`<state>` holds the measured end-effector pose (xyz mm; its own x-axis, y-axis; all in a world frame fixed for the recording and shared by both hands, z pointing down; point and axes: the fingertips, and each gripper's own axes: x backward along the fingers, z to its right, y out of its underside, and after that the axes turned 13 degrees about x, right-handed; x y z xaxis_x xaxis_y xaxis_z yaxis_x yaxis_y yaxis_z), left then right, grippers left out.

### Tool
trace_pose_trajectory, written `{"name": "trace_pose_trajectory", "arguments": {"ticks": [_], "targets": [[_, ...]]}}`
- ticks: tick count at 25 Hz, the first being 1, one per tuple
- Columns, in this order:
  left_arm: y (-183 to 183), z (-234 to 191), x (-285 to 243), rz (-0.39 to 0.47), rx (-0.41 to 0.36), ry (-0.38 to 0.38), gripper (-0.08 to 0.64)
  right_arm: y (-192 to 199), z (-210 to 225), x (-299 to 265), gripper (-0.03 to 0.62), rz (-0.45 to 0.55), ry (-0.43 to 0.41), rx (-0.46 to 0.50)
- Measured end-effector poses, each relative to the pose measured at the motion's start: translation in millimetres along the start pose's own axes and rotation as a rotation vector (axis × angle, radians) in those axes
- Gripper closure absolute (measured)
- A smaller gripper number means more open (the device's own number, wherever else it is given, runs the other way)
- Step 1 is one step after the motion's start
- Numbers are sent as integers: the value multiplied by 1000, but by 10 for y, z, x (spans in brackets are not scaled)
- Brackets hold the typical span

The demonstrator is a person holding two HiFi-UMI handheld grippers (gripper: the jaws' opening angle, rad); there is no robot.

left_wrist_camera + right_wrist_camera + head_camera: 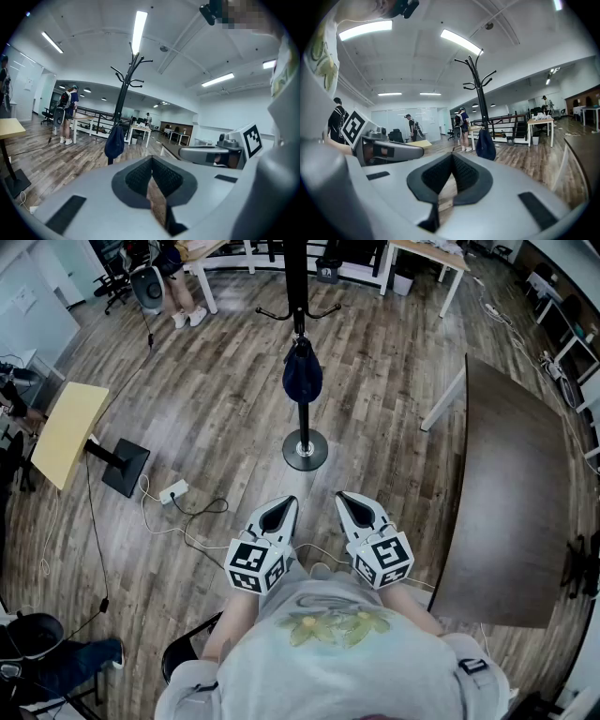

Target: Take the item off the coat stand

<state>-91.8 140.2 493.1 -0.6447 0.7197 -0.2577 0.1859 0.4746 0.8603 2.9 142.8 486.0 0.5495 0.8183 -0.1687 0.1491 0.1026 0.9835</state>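
Note:
A black coat stand [298,296] rises from a round base [306,449] on the wooden floor ahead of me. A dark blue bag [302,374] hangs from one of its hooks, partway down the pole. The same bag [115,141] shows in the left gripper view, and the bag [485,145] hangs beside the pole in the right gripper view. My left gripper [286,504] and right gripper [346,498] are held side by side close to my body, well short of the stand. Both are shut with nothing between the jaws.
A dark table [511,493] with white legs stands at the right. A yellow-topped stand [67,432] and a power strip [173,491] with cables lie at the left. A person [178,277] stands at a far white table [422,254]. A black chair [178,657] sits by my left.

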Motion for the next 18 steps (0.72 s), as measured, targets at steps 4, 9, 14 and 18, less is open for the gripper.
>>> {"name": "trace_pose_trajectory", "arguments": {"ticks": [4,9,14,18], "targets": [[-101,42,-44,27,-8,-17,545,-60,81,26,586,9,4,3],[-107,76,-65,60,1,-47,545,-56,120,84,586,32,4,-1],[-139,78,-113,72,19,-68,545,-125,164,77,586,41,3,10],[-156,81,-193,65,13,-71,545,-88,224,88,586,37,8,-8]]}}
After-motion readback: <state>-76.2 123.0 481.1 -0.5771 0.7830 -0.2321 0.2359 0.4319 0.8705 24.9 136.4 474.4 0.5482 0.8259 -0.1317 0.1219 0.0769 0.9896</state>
